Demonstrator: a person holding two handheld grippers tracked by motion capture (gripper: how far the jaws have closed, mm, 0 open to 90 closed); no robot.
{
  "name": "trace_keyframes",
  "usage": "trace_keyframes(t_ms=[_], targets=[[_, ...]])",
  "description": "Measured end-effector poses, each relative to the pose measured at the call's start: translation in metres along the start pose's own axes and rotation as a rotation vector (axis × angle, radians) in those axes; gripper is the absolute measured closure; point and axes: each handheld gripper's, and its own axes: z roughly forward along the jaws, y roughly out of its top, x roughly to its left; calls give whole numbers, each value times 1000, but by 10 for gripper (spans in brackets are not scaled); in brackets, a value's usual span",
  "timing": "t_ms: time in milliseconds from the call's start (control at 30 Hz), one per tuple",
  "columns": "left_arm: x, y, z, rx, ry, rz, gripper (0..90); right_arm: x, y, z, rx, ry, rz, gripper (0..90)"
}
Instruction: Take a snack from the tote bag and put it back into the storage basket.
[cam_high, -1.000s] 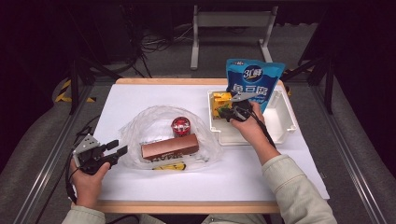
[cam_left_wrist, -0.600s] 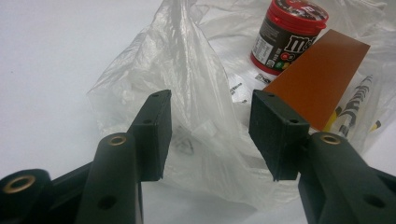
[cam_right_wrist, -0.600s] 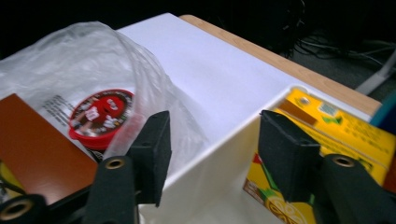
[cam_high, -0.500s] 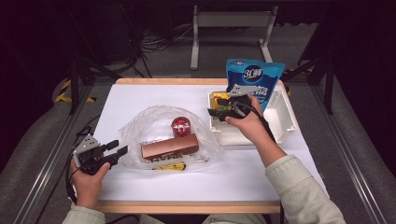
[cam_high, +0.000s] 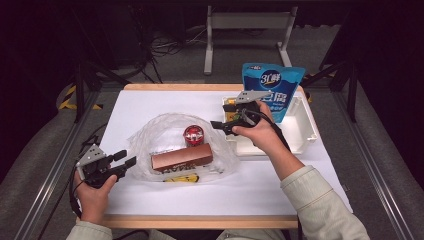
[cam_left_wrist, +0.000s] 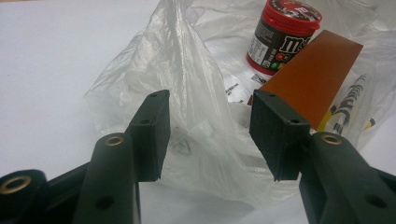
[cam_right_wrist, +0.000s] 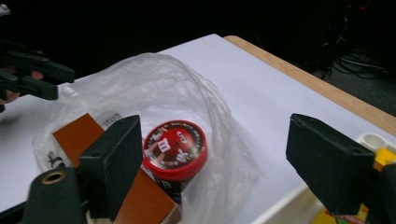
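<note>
Compared with one second ago, the right gripper has come up out of the white tray and now hangs above the tray's left edge, pointing toward the plastic bag. Its jaws have just been opening, and they now stand wide apart with nothing between them. In the right gripper view the two black pads are far from each other, and between them, farther off and lower, I see the red-lidded candy jar standing upright inside the bag.

The left gripper rests at the near left part of the table, just beside the left edge of the bag. Its jaws are spread about halfway, and they do not hold anything. In the left gripper view the crumpled plastic lies just in front of the pads, but the pads do not press on it.

Inside the bag, the brown box lies flat on its long side. The candy jar stands just behind it, close to it; I cannot tell if they touch. A yellow packet lies at the near edge of the bag, partly under the box.

A blue pouch stands upright at the far side of the tray, leaning a little. Some yellow thing lies in the left end of the tray, partly hidden by the right hand.
</note>
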Motion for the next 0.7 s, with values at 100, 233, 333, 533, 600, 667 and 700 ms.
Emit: trace_keyframes(t_ms=[100, 233, 333, 533, 600, 667, 700], targets=[[0, 0, 1, 3, -2, -3, 486, 7, 5, 2, -8, 23, -14, 181], [0, 0, 1, 3, -1, -1, 486, 13, 11, 6, -1, 41, -34, 182], [0, 0, 1, 4, -2, 0, 486, 18, 14, 11, 10, 50, -46, 207], [0, 0, 2, 4, -2, -5, 486, 23, 17, 23, 16, 75, -69, 227], [0, 0, 2, 3, 0, -6, 486, 25, 18, 26, 25, 76, -70, 226], [0, 0, 2, 1, 0, -6, 486, 27, 19, 30, 31, 81, -70, 226], [0, 0, 2, 1, 0, -6, 486, 27, 20, 33, 36, 82, -70, 226]])
